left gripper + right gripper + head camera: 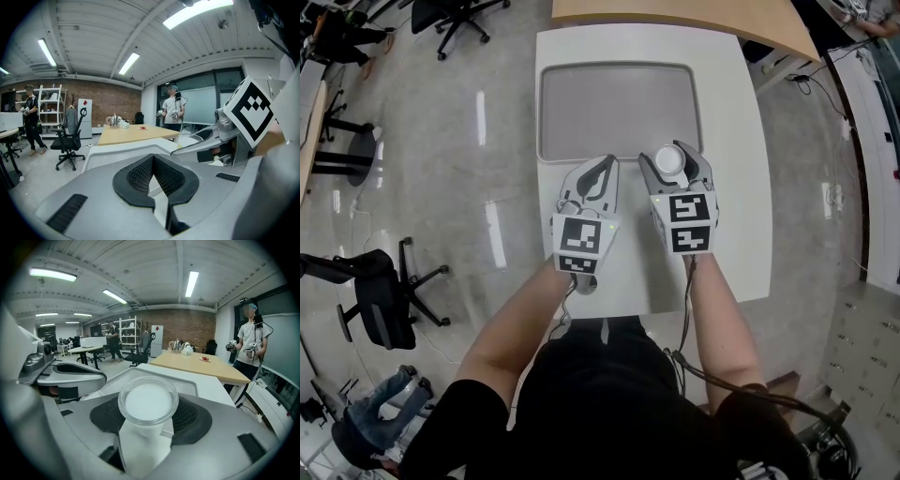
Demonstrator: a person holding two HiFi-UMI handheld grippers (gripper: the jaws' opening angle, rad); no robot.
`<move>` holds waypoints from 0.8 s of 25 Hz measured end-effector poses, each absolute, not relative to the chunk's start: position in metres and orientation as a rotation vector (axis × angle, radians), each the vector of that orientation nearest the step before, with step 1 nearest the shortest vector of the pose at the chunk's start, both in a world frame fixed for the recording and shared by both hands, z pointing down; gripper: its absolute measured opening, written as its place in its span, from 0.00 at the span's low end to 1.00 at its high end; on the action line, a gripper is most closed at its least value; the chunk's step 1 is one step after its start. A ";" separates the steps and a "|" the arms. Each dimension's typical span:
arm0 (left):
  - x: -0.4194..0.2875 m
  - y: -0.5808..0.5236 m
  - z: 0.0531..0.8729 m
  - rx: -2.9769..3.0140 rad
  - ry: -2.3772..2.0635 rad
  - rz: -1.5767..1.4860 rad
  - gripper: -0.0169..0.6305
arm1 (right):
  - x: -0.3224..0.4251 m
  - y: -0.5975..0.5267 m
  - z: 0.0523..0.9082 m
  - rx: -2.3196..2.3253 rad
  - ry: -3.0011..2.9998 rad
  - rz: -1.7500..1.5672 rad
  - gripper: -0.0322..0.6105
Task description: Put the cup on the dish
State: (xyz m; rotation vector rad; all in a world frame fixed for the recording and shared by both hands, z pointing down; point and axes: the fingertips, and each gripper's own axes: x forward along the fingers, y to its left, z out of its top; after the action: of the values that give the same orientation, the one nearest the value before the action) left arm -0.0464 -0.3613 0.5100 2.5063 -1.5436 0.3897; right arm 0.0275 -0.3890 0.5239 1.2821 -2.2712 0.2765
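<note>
- While the left gripper hangs idle, jaws pressed together on nothing, the dish lies just ahead of it.
- Right gripper clamps the cup upright; dish ahead, slightly to its left.
- Step judged: carry. Next: advance, lower onto dish, release.

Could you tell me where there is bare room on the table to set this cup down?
The gray tray is bare all over, right ahead of the cup in the right gripper. The white table is also bare right of the tray. The tray's near edge is crowded: the left gripper sits beside the right.
</note>
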 end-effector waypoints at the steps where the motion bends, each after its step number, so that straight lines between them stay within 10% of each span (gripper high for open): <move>1: -0.045 -0.364 0.513 2.503 -1.541 0.389 0.04 | 0.028 -0.393 0.529 1.279 -2.264 0.273 0.44; 20: -0.050 -0.394 0.560 2.439 -1.540 0.370 0.04 | 0.024 -0.459 0.572 1.294 -2.240 0.274 0.44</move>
State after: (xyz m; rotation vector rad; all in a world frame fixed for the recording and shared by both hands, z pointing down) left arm -0.0497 -0.3936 0.5602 2.4393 -1.5395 0.3699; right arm 0.0237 -0.4594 0.5718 1.2938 -2.2404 0.2741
